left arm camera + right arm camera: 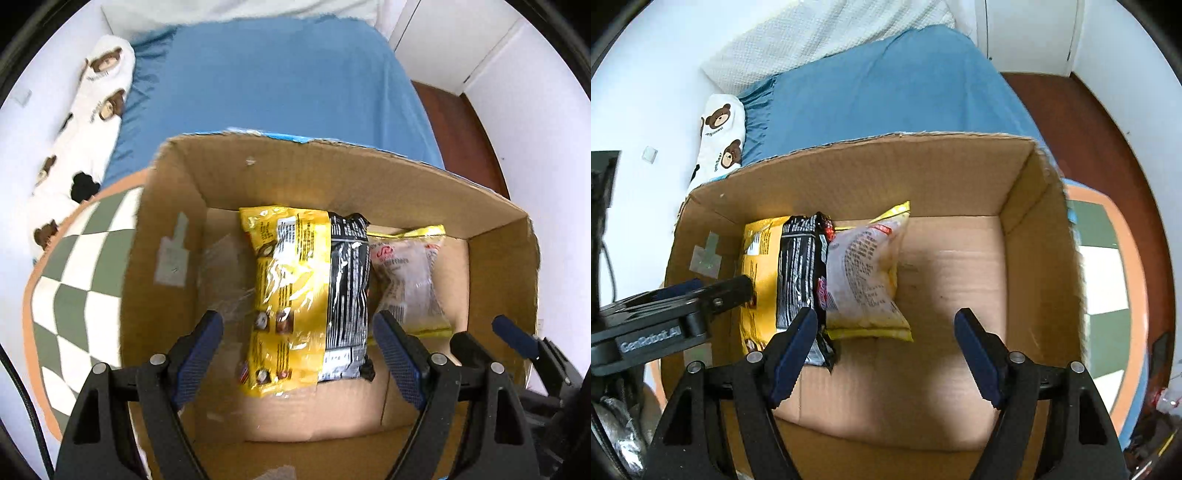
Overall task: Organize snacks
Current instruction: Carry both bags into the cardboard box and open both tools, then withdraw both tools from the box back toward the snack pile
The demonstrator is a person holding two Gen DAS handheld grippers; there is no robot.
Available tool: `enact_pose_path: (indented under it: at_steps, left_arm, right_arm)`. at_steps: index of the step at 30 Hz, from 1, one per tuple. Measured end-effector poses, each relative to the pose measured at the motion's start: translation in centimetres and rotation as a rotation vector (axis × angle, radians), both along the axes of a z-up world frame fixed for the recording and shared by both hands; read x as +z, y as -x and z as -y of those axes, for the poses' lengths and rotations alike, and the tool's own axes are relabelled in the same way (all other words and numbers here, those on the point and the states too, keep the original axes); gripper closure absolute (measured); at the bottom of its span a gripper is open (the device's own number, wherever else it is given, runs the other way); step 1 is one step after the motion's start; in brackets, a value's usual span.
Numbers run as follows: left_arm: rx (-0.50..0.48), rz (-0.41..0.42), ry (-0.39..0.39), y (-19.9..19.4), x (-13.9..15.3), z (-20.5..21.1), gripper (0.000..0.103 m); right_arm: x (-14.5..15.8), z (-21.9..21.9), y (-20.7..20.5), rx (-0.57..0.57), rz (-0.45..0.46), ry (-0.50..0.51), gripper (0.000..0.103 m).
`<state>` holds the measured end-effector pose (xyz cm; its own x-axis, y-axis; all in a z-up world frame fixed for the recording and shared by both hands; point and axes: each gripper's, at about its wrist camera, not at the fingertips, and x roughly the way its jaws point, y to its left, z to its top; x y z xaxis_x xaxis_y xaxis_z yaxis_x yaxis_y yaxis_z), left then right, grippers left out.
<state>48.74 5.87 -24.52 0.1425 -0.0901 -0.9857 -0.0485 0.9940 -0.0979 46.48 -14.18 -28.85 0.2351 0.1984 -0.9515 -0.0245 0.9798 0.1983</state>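
From the left wrist, the left gripper [299, 350] hangs over the cardboard box [498, 266] with jaws wide apart, holding nothing. A yellow bag [288, 288], a black bag [349, 295] and a clear bag [410, 280] lie side by side, touching, toward the box's back wall.

From the right wrist, the right gripper [886, 350] is spread wide too, empty, above the box floor beside the clear bag.

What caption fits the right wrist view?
Open right gripper above cardboard box holding three snack packets side by side.
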Motion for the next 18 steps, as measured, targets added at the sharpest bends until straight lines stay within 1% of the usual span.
enact_pose_path:
  at_steps: [7,10,11,18]
  left_arm:
    - [-0.002,0.120,-0.033,5.1,4.2,0.8,0.020]
    - [-0.006,0.160,-0.039,6.6,5.6,0.8,0.020]
    - [-0.006,0.168,-0.041,6.2,5.7,0.3,0.020]
    - [-0.010,0.245,-0.046,9.6,9.2,0.7,0.020]
  right_arm:
    - [3.5,1.0,3.6,-0.006,0.074,0.048,0.024]
    - [5.0,1.2,5.3,-0.007,0.108,0.058,0.024]
    - [5.5,1.2,5.8,-0.006,0.118,0.061,0.024]
    - [9.1,1.2,9.5,-0.002,0.190,0.068,0.024]
